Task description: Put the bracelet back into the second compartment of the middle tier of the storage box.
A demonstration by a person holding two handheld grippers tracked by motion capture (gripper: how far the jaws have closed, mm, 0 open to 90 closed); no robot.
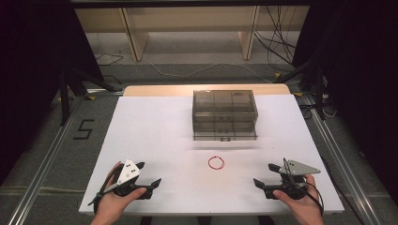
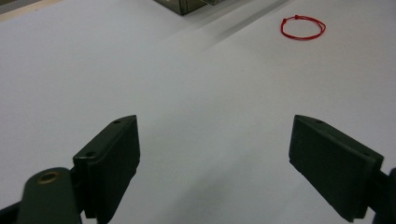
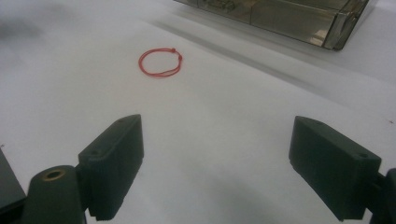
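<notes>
Surface carries a red loop near its front middle, before a smoky box. Left gripper and right gripper flank the loop, fingers spread, empty.

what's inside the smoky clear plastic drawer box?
The tinted transparent plastic drawer box shows internal dividers forming compartments and stacked drawers. Small pale and dark shapes show through the top and front, too blurred to identify. The dark tint hides the rest of the contents.

I log: desk with a matt, smooth white top, box of glossy smoke-tinted clear plastic, loop of thin red cord, and matt black jaws.
</notes>
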